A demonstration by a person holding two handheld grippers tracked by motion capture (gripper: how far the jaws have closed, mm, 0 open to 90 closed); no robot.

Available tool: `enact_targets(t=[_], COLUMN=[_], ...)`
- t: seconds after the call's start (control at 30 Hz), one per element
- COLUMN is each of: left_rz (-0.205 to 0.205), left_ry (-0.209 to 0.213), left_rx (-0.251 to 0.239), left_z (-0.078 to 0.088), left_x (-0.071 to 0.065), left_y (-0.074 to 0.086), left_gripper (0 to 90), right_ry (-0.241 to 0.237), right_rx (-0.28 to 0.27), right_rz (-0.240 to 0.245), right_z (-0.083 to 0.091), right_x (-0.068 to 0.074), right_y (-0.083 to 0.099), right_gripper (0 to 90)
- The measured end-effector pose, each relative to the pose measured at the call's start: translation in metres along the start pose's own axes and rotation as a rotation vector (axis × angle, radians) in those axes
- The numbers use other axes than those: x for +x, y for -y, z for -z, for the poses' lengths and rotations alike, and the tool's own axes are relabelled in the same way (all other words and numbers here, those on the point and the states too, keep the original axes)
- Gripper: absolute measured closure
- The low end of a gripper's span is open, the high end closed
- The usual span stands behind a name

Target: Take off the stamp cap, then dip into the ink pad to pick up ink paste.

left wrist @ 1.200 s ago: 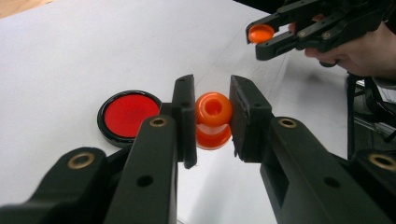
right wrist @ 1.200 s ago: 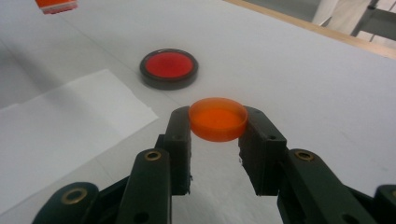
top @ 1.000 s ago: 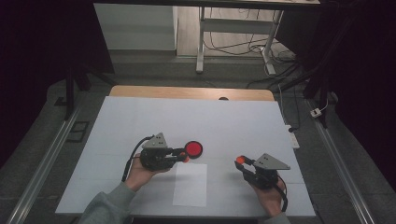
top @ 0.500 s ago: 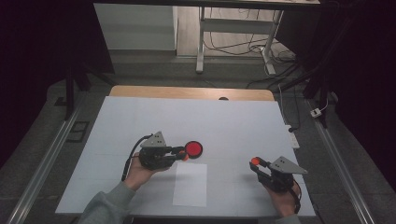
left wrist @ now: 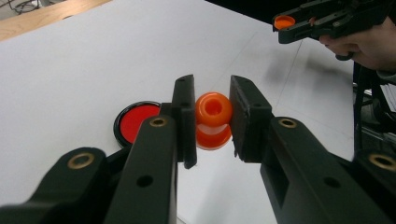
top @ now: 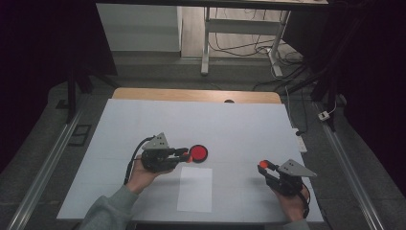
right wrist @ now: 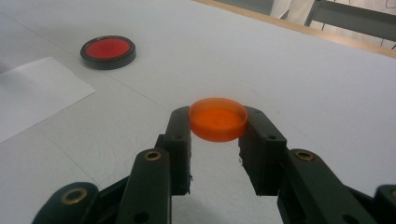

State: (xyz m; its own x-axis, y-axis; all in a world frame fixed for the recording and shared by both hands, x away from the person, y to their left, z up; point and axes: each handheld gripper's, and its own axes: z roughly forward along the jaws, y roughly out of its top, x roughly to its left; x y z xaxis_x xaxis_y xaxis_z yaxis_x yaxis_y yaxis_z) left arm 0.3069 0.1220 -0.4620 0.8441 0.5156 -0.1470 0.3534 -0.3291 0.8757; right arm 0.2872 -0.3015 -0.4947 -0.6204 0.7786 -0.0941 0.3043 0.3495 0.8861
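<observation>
An orange spool-shaped piece (left wrist: pixel 213 120) sits pinched between the jaws of the left gripper (top: pixel 184 154), held just above the white surface (top: pixel 249 129) near its middle, with a person's left hand (top: pixel 143 173) wrapped around the tool. Just to the right of those jaws, touching or nearly so, a red disc with a black rim (top: pixel 198 153) lies flat on the surface. Nearer the person, a white sheet of paper (top: pixel 195 189) lies between the two hands. Well to the right, the right gripper (top: pixel 265 168) hangs above the surface near its near edge, its jaws clamped on the sides of a shallow orange cap (right wrist: pixel 217 118), held level with its open side up. In the left gripper view the cap shows at the far right, with bare surface lying between the two tools. A strip of bare wood (top: pixel 191 94) runs along the far edge, and beyond it cables (top: pixel 249 48) trail on the floor around metal desk legs (top: pixel 207 43).
</observation>
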Motion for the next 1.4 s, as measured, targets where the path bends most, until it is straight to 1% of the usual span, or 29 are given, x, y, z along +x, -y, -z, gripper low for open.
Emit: enact_targets(t=[0.47,0.63,0.93,1.27,1.4], left_rz=[0.0,-0.006,-0.012,-0.023,-0.016], left_ry=[-0.011,-0.018,-0.019,-0.038,-0.049], left_rx=[-0.014,-0.01,0.004,0.037,0.047], left_z=[0.0,-0.003,-0.014,-0.03,-0.036], left_x=[0.003,0.005,0.009,0.016,0.021], left_y=[-0.006,-0.009,-0.012,-0.011,-0.01], left_gripper=[72.5,72.4,72.4,72.4,72.5], right_ry=[-0.007,-0.005,-0.009,-0.007,-0.007], right_rx=[-0.002,0.004,0.005,0.001,0.001], right_rz=[-0.002,0.002,0.003,-0.003,0.0], right_z=[-0.002,-0.002,-0.003,-0.002,-0.002], right_x=[0.0,0.0,0.001,0.0,0.001], right_y=[0.0,0.0,0.0,0.0,0.0], right_gripper=[64.7,64.7,64.7,64.7,64.7])
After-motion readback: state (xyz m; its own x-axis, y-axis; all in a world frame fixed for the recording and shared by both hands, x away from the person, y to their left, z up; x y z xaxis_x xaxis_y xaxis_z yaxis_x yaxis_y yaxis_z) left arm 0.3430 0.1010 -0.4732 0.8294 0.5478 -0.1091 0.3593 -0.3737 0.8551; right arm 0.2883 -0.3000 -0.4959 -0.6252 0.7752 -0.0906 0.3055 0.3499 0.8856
